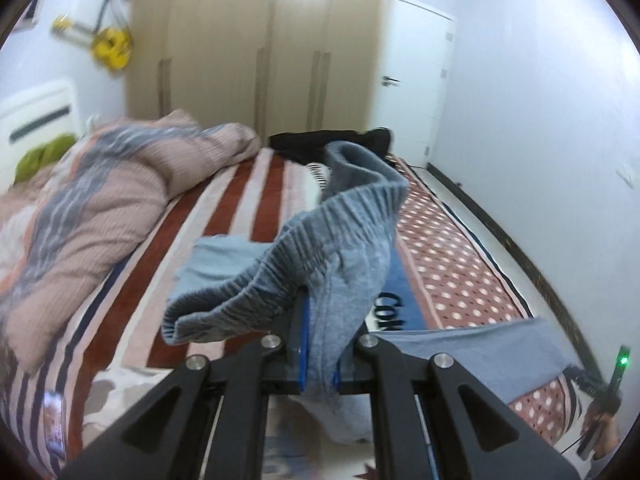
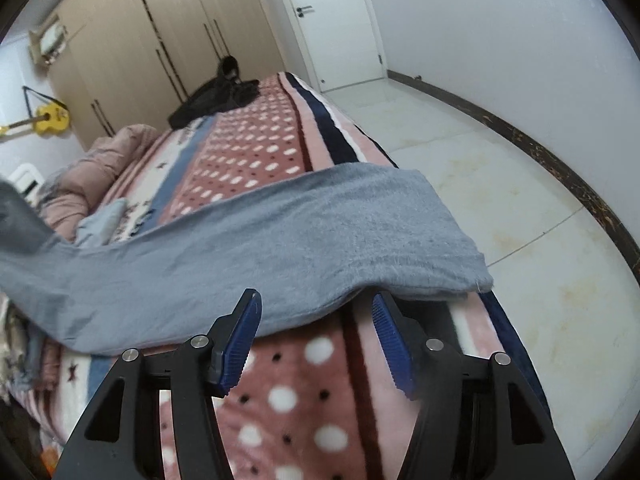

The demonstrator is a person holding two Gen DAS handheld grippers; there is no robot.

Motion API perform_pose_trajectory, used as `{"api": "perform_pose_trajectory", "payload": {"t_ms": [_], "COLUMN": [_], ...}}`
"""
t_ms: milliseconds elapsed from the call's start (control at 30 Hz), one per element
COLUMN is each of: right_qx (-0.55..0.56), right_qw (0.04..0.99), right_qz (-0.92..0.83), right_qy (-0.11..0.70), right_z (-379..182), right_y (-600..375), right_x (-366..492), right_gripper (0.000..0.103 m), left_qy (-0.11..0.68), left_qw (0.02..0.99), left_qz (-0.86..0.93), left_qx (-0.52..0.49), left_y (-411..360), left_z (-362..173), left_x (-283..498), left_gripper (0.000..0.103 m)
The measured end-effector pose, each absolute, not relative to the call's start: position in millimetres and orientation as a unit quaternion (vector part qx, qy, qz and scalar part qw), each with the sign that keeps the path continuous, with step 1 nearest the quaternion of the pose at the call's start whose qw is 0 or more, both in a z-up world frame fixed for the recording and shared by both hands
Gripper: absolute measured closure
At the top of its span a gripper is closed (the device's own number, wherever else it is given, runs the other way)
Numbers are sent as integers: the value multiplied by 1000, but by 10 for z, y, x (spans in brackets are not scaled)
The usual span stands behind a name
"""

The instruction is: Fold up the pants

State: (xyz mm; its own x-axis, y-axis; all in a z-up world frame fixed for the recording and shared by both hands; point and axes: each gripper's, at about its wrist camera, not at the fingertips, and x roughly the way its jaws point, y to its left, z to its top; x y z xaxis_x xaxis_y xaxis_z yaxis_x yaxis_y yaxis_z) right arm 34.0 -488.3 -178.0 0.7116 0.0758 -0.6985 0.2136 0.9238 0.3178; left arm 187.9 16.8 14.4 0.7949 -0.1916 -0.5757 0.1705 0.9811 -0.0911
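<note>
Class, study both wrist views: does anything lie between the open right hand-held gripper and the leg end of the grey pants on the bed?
Nothing visible does. The right hand-held gripper is open just short of the grey pants, whose leg hem lies directly ahead on the bed blanket. The left hand-held gripper is clamped on their waistband end.

Left gripper (image 1: 319,364): black angular linkage arms, round silver screws at pivots, blue ribbed pads (image 1: 305,344) on inner faces. Right gripper (image 2: 316,344): same black frame, silver screws, blue ribbed pads (image 2: 240,344). Green indicator light (image 1: 622,359) seen at 4 o'clock in left view.
</note>
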Motion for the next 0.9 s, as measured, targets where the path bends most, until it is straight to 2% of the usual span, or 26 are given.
{"api": "perform_pose_trajectory", "payload": {"t_ms": [167,400,733,900], "right_qx": [204,212,215,210], "right_qw": [912,915,918,917], "right_qz": [-11,18,7,0], "right_qy": [357,344,332,339], "right_z": [-1635,-1527,-1411,-1465], "right_y": [-4858,-4886,-5159,-5222], "right_x": [112,-163,-555,-624], "right_gripper": [49,49,49,49], "left_qy": [307,342,334,394], "left_qw": [941,918,916,882], "left_qz": [-139,-200,-217,-247], "left_qx": [18,37,46,83], "left_y": [-581,-1677,-2305,-2825], "left_z": [108,-289,-285,-895], "left_x": [1867,1988,2076,2067], "left_gripper": [97,98,98,98]}}
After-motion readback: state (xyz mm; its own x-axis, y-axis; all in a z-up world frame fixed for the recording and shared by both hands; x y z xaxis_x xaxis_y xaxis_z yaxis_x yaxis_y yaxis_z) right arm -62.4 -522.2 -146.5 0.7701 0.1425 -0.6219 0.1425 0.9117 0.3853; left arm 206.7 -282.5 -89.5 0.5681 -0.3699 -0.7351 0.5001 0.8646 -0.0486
